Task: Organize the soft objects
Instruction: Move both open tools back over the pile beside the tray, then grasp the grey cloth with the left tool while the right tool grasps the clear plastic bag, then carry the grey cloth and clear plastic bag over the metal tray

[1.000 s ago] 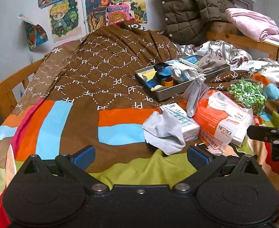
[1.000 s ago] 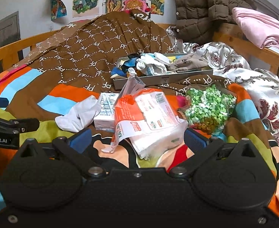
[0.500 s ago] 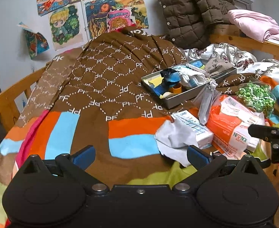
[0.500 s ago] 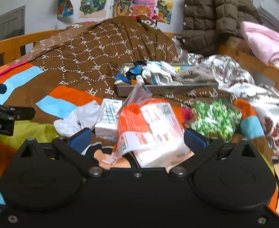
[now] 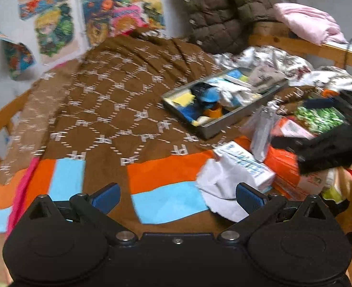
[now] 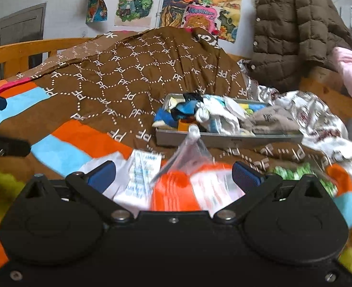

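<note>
A grey tray (image 5: 226, 122) (image 6: 228, 140) full of socks and soft items sits on the brown quilt. A white cloth (image 5: 220, 186) (image 6: 97, 165) lies beside a tissue pack (image 5: 245, 165) (image 6: 142, 174) and an orange-and-white plastic bag (image 5: 286, 165) (image 6: 195, 191). My left gripper (image 5: 177, 195) is open and empty, its right finger close to the white cloth. My right gripper (image 6: 173, 172) is open and empty, low over the orange bag; it also shows in the left wrist view (image 5: 329, 143).
A bag of green beads (image 5: 319, 117) (image 6: 295, 171) lies right of the orange bag. A brown jacket (image 6: 295, 31) and pink cloth (image 5: 307, 21) hang on the wooden bed rail (image 6: 32, 50). Posters cover the wall.
Both grippers have moved forward toward the pile. My right gripper now sits low over the orange bag and covers part of it in the left wrist view.
</note>
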Demonstrator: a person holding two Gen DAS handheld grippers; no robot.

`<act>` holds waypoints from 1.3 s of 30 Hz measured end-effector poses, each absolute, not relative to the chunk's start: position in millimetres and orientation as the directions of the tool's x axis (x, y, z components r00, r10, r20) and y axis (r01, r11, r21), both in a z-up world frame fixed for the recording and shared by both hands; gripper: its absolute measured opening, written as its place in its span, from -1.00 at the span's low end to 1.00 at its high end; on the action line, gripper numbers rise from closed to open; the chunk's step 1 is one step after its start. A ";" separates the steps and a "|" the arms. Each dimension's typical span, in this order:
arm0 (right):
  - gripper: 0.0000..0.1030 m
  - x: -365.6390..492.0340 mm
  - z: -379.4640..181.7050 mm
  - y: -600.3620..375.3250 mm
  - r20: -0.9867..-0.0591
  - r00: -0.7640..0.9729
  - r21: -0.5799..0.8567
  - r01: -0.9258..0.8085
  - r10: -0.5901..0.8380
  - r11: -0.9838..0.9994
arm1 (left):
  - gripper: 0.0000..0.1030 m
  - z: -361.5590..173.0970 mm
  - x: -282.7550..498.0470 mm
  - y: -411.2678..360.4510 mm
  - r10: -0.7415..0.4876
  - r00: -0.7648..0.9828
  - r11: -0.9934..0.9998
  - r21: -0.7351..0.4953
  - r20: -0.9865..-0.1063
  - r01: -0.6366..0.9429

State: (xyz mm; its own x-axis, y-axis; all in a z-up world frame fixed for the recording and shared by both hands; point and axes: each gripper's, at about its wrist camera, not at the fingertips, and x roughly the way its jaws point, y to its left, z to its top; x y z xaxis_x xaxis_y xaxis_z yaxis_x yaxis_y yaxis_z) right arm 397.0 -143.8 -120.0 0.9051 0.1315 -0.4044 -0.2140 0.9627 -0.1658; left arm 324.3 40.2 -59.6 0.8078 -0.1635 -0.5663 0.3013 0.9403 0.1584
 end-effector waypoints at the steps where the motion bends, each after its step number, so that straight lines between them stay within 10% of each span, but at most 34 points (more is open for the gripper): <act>1: 0.99 405.5 -119.4 -142.0 -0.399 0.908 -0.177 -0.215 0.130 0.960 | 0.99 -60.7 329.9 38.7 -0.183 0.790 0.932 0.151 -0.586 0.328; 18: 0.95 479.6 -139.4 -149.8 -0.498 0.855 -0.134 -0.241 0.145 0.961 | 0.97 -107.6 414.5 -6.1 -0.344 0.566 0.813 0.064 -0.749 0.579; 30: 0.13 502.4 -155.6 -146.8 -0.543 0.819 -0.109 -0.288 0.186 0.952 | 0.72 -125.6 437.3 -6.4 -0.397 0.455 0.789 -0.043 -0.797 0.613; 39: -0.57 492.7 -149.2 -143.5 -0.540 0.820 -0.126 -0.301 0.189 0.945 | -0.12 -125.9 431.6 -6.5 -0.431 0.407 0.773 -0.097 -0.805 0.628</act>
